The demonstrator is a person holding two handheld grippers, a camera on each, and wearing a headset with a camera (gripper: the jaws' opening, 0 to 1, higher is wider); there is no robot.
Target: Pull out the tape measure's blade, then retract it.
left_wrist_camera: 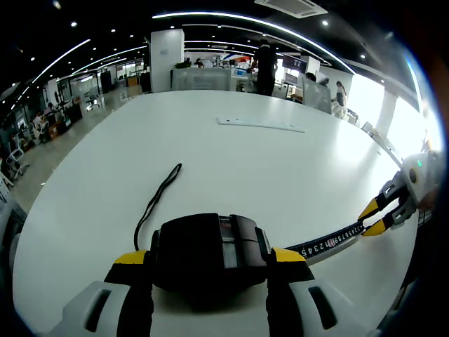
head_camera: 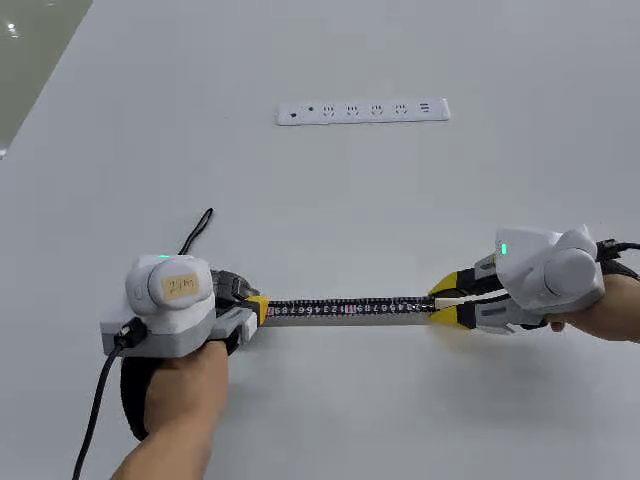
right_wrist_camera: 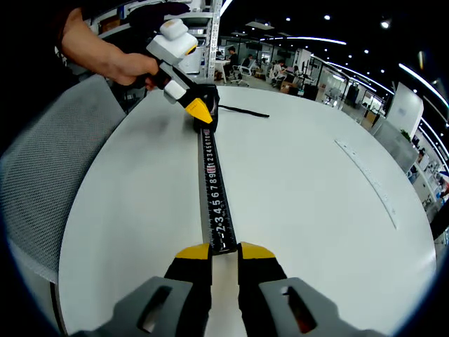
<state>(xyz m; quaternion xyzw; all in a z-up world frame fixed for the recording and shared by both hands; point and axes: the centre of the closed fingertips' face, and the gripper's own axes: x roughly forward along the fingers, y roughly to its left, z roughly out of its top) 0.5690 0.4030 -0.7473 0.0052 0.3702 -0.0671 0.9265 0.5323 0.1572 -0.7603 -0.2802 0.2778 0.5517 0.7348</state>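
The black tape measure case [head_camera: 229,288] [left_wrist_camera: 207,251] rests on the white table, and my left gripper [head_camera: 246,305] [left_wrist_camera: 209,257] is shut on it from both sides. Its numbered blade [head_camera: 350,308] [right_wrist_camera: 214,186] [left_wrist_camera: 330,243] lies drawn out flat along the table to the right. My right gripper [head_camera: 446,299] [right_wrist_camera: 224,251] is shut on the blade's end, yellow tips pinched together. The right gripper view looks back along the blade to the case [right_wrist_camera: 208,119] and the left gripper [right_wrist_camera: 198,107]. The right gripper [left_wrist_camera: 375,216] also appears at the right edge of the left gripper view.
The case's black wrist strap [head_camera: 197,230] [left_wrist_camera: 158,196] [right_wrist_camera: 242,111] trails on the table behind the case. A white power strip [head_camera: 363,111] [left_wrist_camera: 259,125] [right_wrist_camera: 368,179] lies farther back. A grey mesh chair [right_wrist_camera: 49,182] stands beside the table [head_camera: 330,200].
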